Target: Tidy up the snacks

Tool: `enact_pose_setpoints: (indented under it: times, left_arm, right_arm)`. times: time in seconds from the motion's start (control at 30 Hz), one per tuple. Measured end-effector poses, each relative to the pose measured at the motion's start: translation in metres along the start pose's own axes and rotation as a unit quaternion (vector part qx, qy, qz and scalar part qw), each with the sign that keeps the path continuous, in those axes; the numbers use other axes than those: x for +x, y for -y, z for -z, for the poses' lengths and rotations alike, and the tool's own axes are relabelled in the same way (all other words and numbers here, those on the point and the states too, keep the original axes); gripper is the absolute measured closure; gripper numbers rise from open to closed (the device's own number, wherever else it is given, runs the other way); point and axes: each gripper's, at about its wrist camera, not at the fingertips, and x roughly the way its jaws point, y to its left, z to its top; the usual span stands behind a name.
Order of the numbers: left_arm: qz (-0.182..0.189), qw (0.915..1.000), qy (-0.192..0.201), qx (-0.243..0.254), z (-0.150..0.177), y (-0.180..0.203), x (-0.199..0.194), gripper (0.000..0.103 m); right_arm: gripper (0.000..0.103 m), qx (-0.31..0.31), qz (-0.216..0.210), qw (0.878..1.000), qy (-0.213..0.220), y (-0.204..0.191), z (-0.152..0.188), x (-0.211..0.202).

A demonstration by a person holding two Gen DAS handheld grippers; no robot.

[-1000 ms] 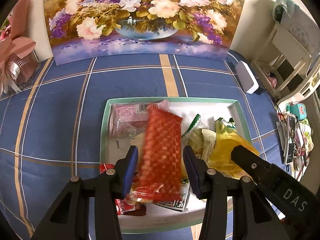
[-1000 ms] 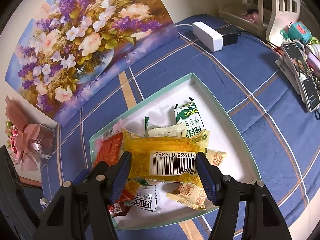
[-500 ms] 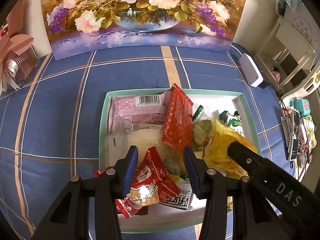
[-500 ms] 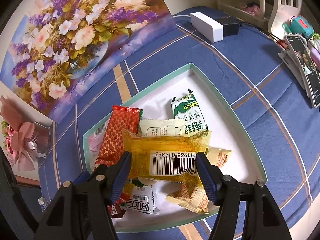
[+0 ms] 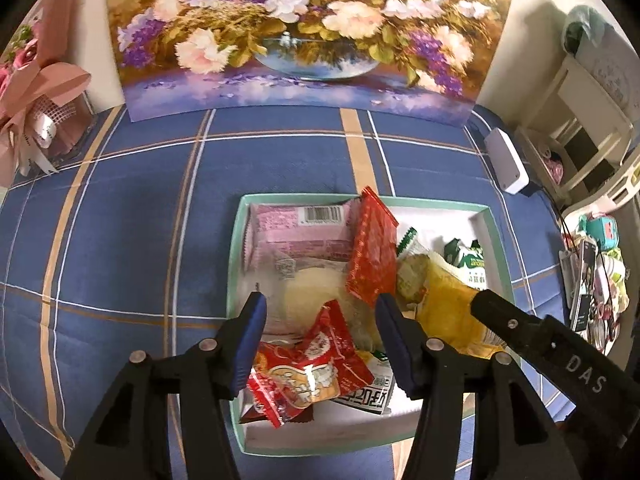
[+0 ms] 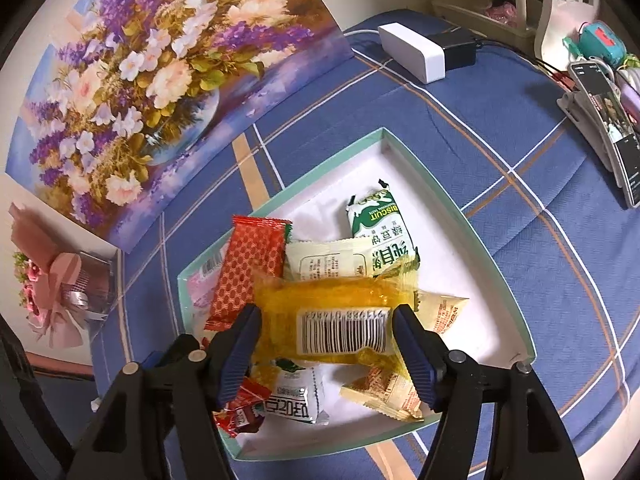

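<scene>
Left gripper (image 5: 320,320): its fingers (image 5: 250,334) have just been spreading and stand apart, pointing down into the tray; nothing is pinched. A crumpled red packet (image 5: 316,368) lies below the gap, untouched as far as the view shows.
Right gripper (image 6: 328,336): its fingers (image 6: 412,356) have just been widening. The yellow packet (image 6: 336,320), barcode up, sits between them; the pads look to be still at its two ends, though how firmly cannot be told.
Tray (image 6: 496,280): a shallow white box with a pale green rim, lying on the blue checked cloth (image 5: 120,240).
Snacks near the front: a white packet (image 6: 296,400) and a cream one (image 6: 392,396) under the yellow packet.
Snacks farther in: a red lattice-print bar (image 6: 248,276) leaning on a pink packet (image 5: 300,232); a green-and-white biscuit packet (image 6: 380,228) beside a pale one (image 6: 328,260).
Behind the tray: a flower painting (image 5: 296,32) standing upright.
Right edge: a white box (image 6: 412,52) and a phone (image 6: 612,128) on a stand.
</scene>
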Motion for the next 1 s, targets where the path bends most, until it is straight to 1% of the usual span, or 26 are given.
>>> enact_pose_setpoints:
  times: [0.2,0.27,0.33,0.37,0.4,0.43,0.5,0.57,0.63,0.67,0.7,0.83,0.9,1.0]
  left_arm:
    - [-0.019,0.9992,0.006,-0.034,-0.004,-0.020,-0.007,0.043]
    - [-0.029,0.9983,0.009,-0.049,-0.005,-0.030,-0.008,0.039]
    - [-0.040,0.9972,0.011,-0.062,-0.006,-0.038,-0.009,0.033]
    - [-0.047,0.9966,0.011,-0.067,-0.006,-0.043,-0.008,0.032]
    - [-0.057,0.9955,0.009,-0.075,-0.006,-0.050,-0.007,0.029]
    - [-0.066,0.9946,0.007,-0.080,-0.005,-0.054,-0.006,0.021]
    - [-0.087,0.9919,0.005,-0.092,-0.004,-0.063,-0.002,0.010]
    - [-0.107,0.9888,0.001,-0.104,-0.003,-0.072,0.002,0.010]
    - [-0.114,0.9869,-0.003,-0.114,-0.002,-0.079,0.006,0.009]
    - [-0.116,0.9861,-0.004,-0.119,-0.002,-0.082,0.007,0.009]
    - [-0.120,0.9850,-0.006,-0.124,-0.002,-0.085,0.009,0.009]
    - [-0.138,0.9812,-0.012,-0.135,0.001,-0.091,0.017,0.009]
    - [-0.140,0.9803,-0.021,-0.138,0.002,-0.093,0.022,0.009]
    - [-0.141,0.9797,-0.023,-0.141,0.003,-0.095,0.023,0.009]
  right_arm:
    - [0.030,-0.012,-0.001,1.000,0.007,-0.006,0.000,-0.009]
    - [0.030,-0.020,0.000,1.000,0.010,-0.009,0.000,-0.012]
    - [0.030,-0.028,0.004,1.000,0.014,-0.013,0.000,-0.014]
    - [0.028,-0.030,0.007,0.999,0.015,-0.014,0.000,-0.014]
    - [0.022,-0.033,0.009,0.999,0.017,-0.015,0.000,-0.013]
    - [0.020,-0.035,0.011,0.999,0.019,-0.016,0.001,-0.013]
    - [0.013,-0.040,0.013,0.999,0.021,-0.016,0.001,-0.012]
    - [0.011,-0.044,0.015,0.999,0.025,-0.017,0.001,-0.012]
    - [0.010,-0.047,0.019,0.998,0.026,-0.019,0.002,-0.010]
    - [0.002,-0.048,0.021,0.998,0.025,-0.019,0.002,-0.009]
    - [0.000,-0.049,0.021,0.998,0.025,-0.019,0.002,-0.008]
    - [0.000,-0.055,0.021,0.998,0.024,-0.021,0.003,-0.006]
    - [0.000,-0.060,0.023,0.998,0.024,-0.023,0.004,-0.005]
    - [0.000,-0.066,0.026,0.997,0.027,-0.026,0.004,-0.005]
